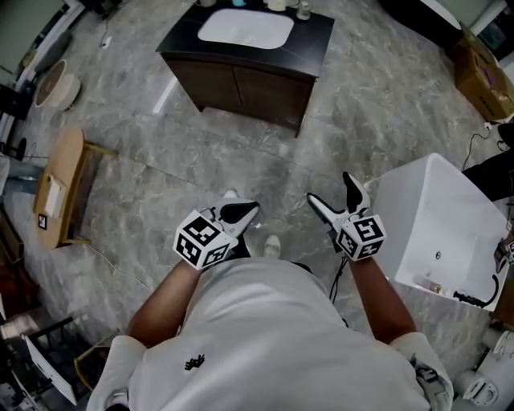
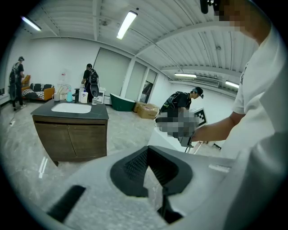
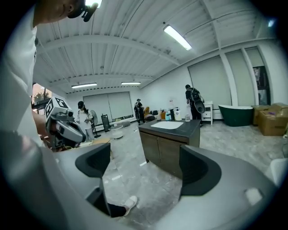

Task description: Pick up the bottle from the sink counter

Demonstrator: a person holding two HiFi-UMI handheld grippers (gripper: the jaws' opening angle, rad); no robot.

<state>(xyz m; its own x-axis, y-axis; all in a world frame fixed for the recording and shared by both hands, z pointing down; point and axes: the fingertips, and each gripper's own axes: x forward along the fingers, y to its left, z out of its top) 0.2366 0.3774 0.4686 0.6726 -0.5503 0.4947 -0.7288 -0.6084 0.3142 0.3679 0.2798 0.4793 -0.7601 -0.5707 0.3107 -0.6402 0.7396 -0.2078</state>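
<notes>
The sink counter (image 1: 315, 38) is a dark-topped wooden vanity with a white basin (image 1: 245, 28), a few steps ahead of me across the marble floor. Small bottles (image 1: 303, 10) stand in a row along its back edge; which one the task means I cannot tell. The bottles (image 2: 83, 95) show far off in the left gripper view, and the bottles (image 3: 174, 114) are likewise distant in the right gripper view. My left gripper (image 1: 241, 212) is held at waist height with its jaws together, empty. My right gripper (image 1: 331, 193) is beside it, jaws spread wide with nothing between them.
A white tub-like unit (image 1: 438, 225) stands close on my right. A low wooden bench (image 1: 64, 185) is at the left, and cardboard boxes (image 1: 482, 72) at the far right. Several people stand behind the counter, among them a person (image 2: 90, 81) with a backpack.
</notes>
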